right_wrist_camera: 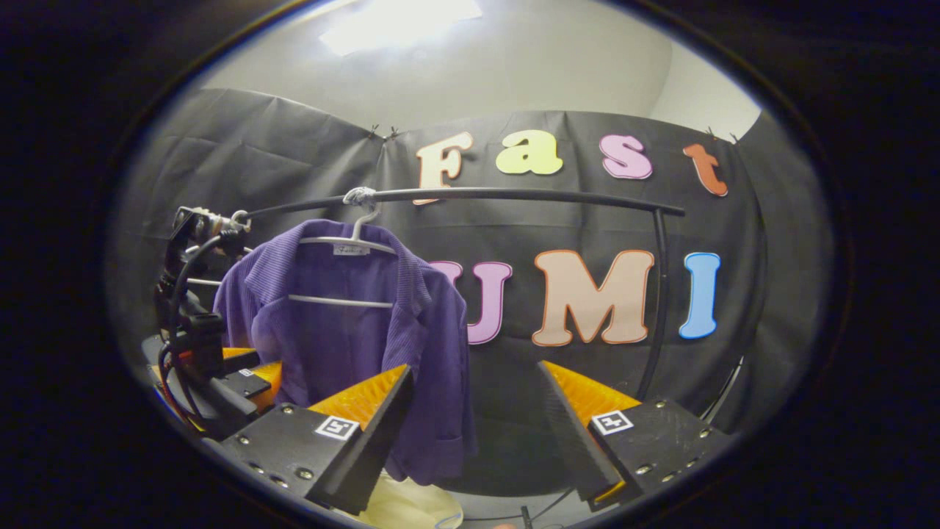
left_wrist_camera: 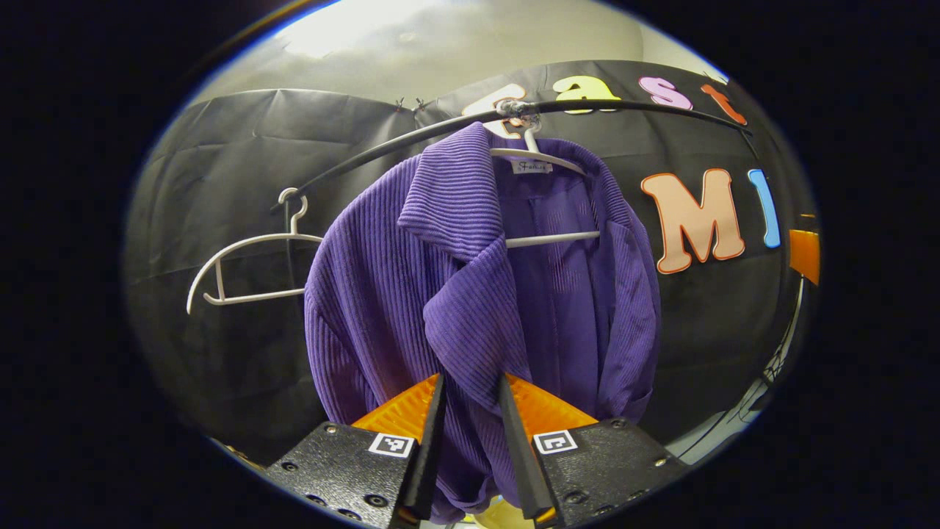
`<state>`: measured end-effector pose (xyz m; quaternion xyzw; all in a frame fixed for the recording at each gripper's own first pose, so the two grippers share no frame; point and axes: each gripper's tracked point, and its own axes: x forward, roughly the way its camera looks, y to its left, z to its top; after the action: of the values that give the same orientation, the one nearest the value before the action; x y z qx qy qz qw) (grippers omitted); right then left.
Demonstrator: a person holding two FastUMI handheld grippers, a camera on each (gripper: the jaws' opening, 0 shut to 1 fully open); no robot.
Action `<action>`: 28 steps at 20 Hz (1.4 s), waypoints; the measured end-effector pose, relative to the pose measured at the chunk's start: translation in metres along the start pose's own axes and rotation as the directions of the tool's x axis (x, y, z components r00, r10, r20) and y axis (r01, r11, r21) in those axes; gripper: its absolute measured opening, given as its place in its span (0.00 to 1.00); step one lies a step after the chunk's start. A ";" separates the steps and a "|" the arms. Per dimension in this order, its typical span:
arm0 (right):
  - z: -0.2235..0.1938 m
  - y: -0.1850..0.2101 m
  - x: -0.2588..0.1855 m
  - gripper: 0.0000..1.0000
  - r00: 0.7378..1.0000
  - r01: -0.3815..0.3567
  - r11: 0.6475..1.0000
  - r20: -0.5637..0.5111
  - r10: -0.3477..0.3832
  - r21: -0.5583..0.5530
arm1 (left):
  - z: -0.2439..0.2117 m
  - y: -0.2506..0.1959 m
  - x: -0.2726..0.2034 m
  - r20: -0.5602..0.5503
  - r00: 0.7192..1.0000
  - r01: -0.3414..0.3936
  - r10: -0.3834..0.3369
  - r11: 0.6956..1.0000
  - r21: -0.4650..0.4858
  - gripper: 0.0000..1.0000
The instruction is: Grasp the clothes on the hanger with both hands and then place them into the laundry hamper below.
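In the left gripper view, we see our left tool (left_wrist_camera: 471, 397) right at the bottom. Its two fingers (left_wrist_camera: 432, 441) sit on each side of the front edge of a purple jacket (left_wrist_camera: 411, 294). The gap between them is small and the cloth runs down through it, but we cannot tell if both fingers squeeze it.

In the right gripper view, our right tool (right_wrist_camera: 474, 389) is spread wide with nothing between its fingers. The jacket (right_wrist_camera: 338, 345) hangs just past its left finger. The left tool (right_wrist_camera: 242, 375) shows there too, low beside the jacket, with black cables going up from it.

The jacket has thin ribs and a big collar. It hangs on a white hanger (left_wrist_camera: 547, 158) from a black rail (left_wrist_camera: 624, 104). A small white tag (left_wrist_camera: 531, 167) sits inside the neck, but the writing is too small for us to read.

Farther along the rail hangs a second white hanger (left_wrist_camera: 242, 268) with no clothes on it. Something pale (right_wrist_camera: 411, 507) peeks out under the jacket
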<state>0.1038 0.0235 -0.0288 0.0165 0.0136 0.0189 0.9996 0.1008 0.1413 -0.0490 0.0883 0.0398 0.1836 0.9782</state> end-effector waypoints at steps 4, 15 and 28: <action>-0.003 0.007 0.004 1.00 1.000 -0.022 1.000 -0.004 0.022 -0.006 | 0.000 -0.009 0.004 -0.012 1.000 0.026 -0.027 0.997 -0.073 0.55; -0.010 0.020 0.005 0.99 0.999 -0.050 0.999 -0.018 0.050 -0.008 | 0.012 -0.020 0.026 0.012 1.000 0.030 -0.029 0.994 -0.101 0.73; -0.022 0.067 0.051 1.00 0.994 -0.106 0.994 -0.036 0.105 -0.028 | 0.011 0.002 0.030 -0.009 0.996 0.084 -0.086 0.990 -0.109 0.04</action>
<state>0.1519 0.0926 -0.0498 0.0020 0.0296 0.0720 0.9970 0.1290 0.1524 -0.0396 0.0320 0.0401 0.1443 0.9882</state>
